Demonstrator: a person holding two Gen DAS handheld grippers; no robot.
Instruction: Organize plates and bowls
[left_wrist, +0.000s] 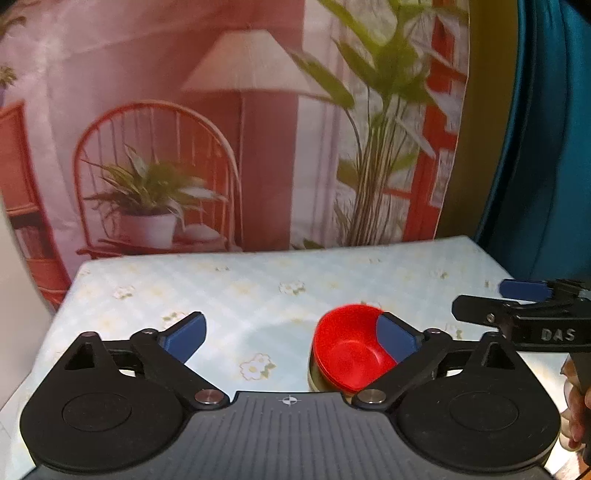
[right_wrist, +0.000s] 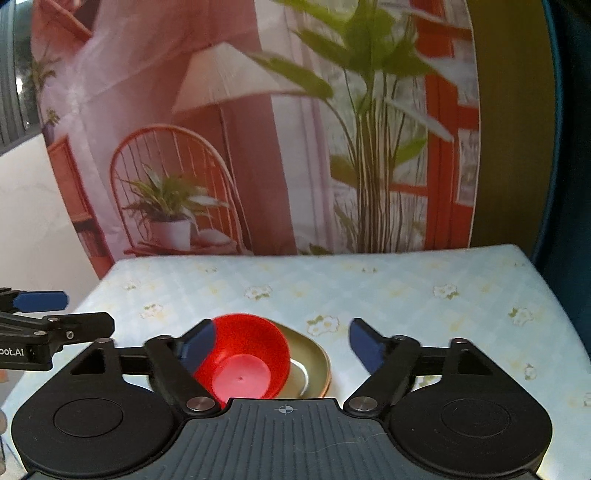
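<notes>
Printed backdrop (left_wrist: 236, 122) (lamp, chair, potted plants) hangs behind a table (left_wrist: 258, 280) covered in a pale floral cloth. Red bowl (right_wrist: 245, 360) sits nested in a gold plate (right_wrist: 314, 363), near the table's front edge, between the two grippers.

Left gripper (left_wrist: 291, 332): jaws spread wide, nothing between the pads; the bowl lies just beyond its right finger. Right gripper (right_wrist: 282, 347): also wide open and empty, bowl partly behind its left finger.

Judgement: the stack looks placed and both tools are clear of it, so the step in hand is backing off. To do that well, keep the jaws wide and pull straight back and up, so neither inner finger clips the bowl rim (light plastic, it would likely skate on the plate). Don't swing sideways until the fingers are past the rim.

View differences: right wrist shows the plate's full near curve and a white patch on it under the bowl; left wrist shows only a sliver of gold below the bowl. Left wrist also catches the person's fingers (left_wrist: 574, 413) at the right edge.
</notes>
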